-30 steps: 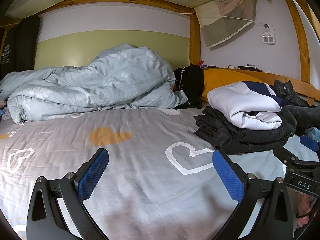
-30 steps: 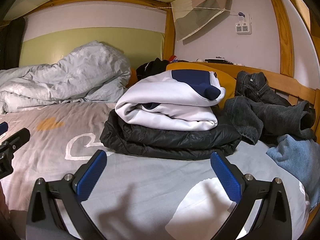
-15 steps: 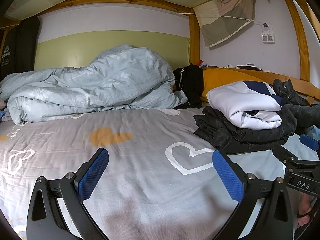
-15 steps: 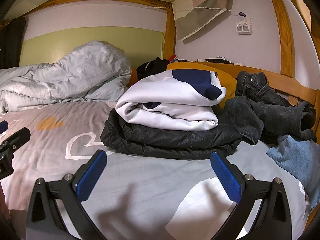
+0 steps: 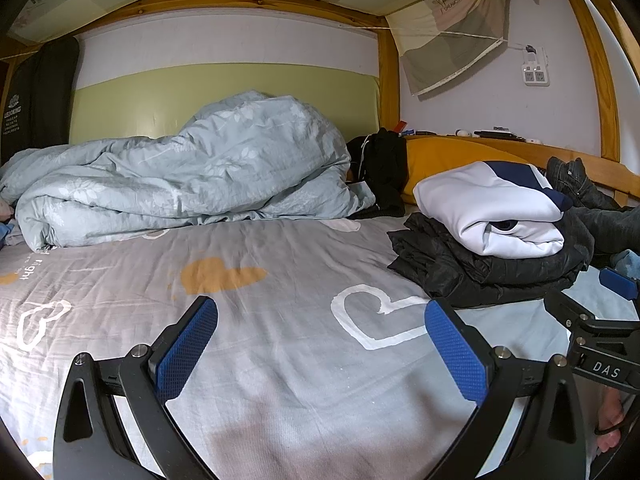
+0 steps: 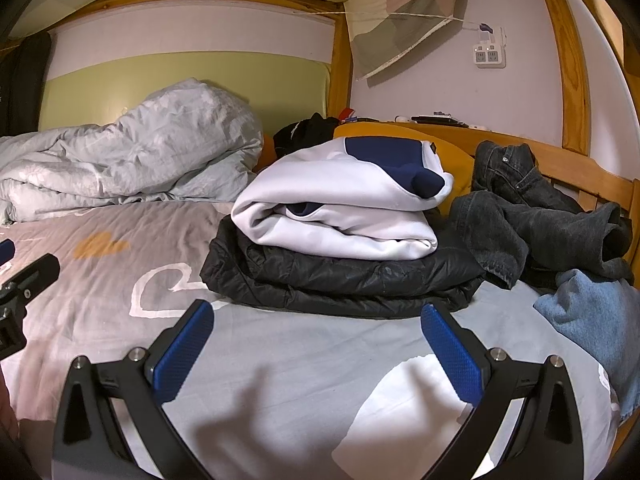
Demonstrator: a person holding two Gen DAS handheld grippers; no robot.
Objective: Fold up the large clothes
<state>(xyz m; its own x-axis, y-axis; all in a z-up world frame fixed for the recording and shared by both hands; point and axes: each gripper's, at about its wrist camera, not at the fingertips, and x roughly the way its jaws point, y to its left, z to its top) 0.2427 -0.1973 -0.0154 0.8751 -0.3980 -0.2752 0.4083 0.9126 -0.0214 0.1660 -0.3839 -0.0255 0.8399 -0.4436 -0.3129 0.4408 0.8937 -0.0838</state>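
Above sheet (image 5: 280, 272), both claws level, spread, empty

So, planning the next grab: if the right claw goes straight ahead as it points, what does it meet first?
Probably the folded black jacket under the white-and-navy top; only bare sheet lies between, though depth is unclear.

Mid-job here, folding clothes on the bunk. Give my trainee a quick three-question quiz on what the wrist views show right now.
1. True or false: the white and navy garment lies on top of the black jacket.
2. Which unfolded item lies nearest the right gripper: A) dark jeans, B) light blue denim, C) grey duvet?
3. Fill in: the left gripper and the right one are both ____ and hold nothing.

Key: 1 true; 2 B; 3 open.
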